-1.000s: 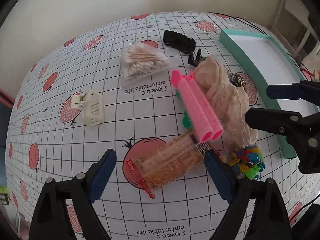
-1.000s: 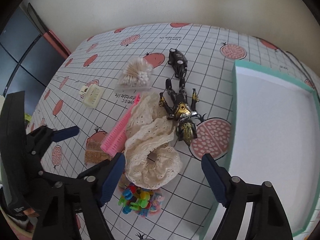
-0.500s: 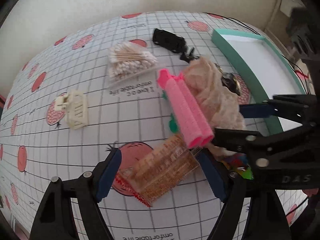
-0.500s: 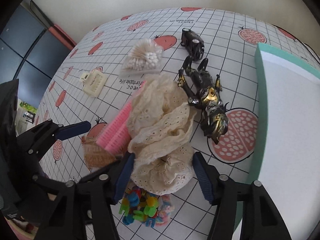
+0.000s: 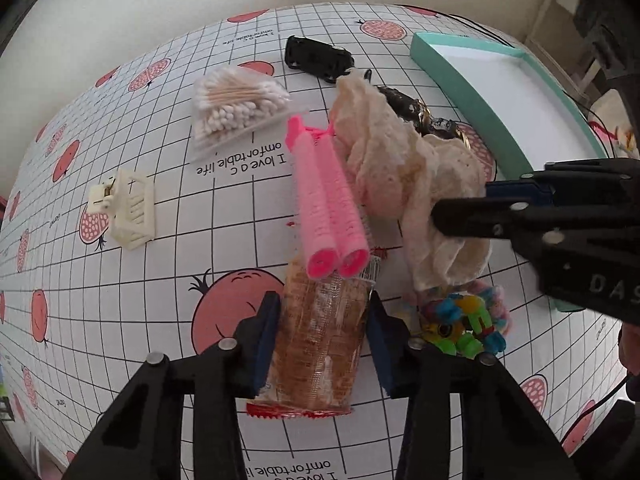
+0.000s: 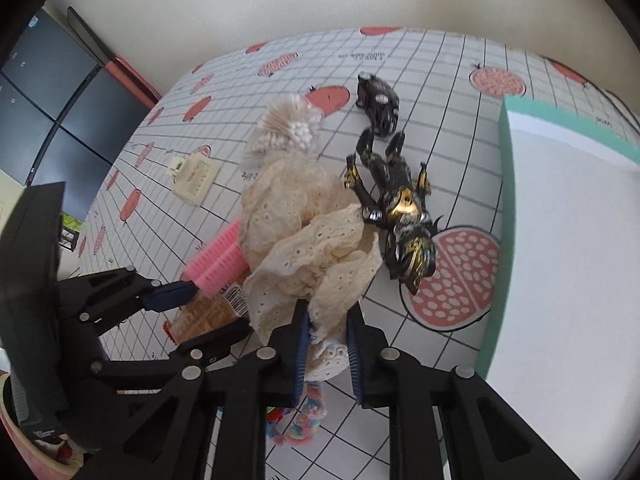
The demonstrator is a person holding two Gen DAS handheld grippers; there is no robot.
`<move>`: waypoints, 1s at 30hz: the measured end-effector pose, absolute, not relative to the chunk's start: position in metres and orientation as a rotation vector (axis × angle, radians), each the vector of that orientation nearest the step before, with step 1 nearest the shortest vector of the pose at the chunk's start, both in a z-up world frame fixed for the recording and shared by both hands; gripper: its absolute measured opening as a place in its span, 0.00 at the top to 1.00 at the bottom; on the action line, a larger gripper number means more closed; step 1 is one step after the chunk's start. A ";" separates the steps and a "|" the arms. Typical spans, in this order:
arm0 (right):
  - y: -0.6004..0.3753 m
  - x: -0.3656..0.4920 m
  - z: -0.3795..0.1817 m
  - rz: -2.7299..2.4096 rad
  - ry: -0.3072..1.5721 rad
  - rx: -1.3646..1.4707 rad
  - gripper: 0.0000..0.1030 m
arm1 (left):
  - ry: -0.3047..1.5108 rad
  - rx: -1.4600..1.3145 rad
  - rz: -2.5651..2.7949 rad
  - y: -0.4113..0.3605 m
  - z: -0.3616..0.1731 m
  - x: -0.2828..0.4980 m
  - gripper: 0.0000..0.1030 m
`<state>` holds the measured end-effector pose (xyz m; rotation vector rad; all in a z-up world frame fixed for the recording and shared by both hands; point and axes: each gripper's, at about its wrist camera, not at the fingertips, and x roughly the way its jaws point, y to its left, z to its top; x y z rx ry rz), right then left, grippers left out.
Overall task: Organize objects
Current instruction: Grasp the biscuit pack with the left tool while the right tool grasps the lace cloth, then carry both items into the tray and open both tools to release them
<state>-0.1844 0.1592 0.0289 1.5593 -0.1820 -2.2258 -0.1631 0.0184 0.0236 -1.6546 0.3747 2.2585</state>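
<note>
My left gripper [image 5: 324,336] is shut on a clear packet of brown snacks [image 5: 320,360] that lies on the tablecloth. Two pink hair rollers [image 5: 328,208] rest on the packet's far end. My right gripper [image 6: 326,350] is shut on a cream lace scrunchie [image 6: 312,240], pinching its near edge. In the left wrist view the right gripper [image 5: 460,204] comes in from the right against the scrunchie [image 5: 384,160]. The left gripper [image 6: 218,308] shows beside the scrunchie in the right wrist view. A teal tray [image 6: 505,184] with a white floor stands to the right.
A black and gold figure [image 6: 400,216] lies next to the scrunchie, with a black toy car [image 6: 380,100] behind it. A bag of cotton swabs [image 5: 236,104] and a cream claw clip [image 5: 128,208] lie to the left. Colourful hair ties [image 5: 464,324] sit under the scrunchie.
Both grippers went from wide open to shut. The left moved forward and closed on the snack packet. The right moved in and closed on the scrunchie's edge.
</note>
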 end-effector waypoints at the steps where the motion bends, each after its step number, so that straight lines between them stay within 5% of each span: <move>1: 0.162 -0.184 0.033 -2.230 -0.188 1.547 0.83 | 0.372 -1.657 2.264 0.018 0.025 -0.163 0.59; 30: 0.234 -0.166 0.161 -2.420 -0.377 1.148 0.86 | 0.090 -1.450 2.538 -0.001 0.133 -0.158 0.61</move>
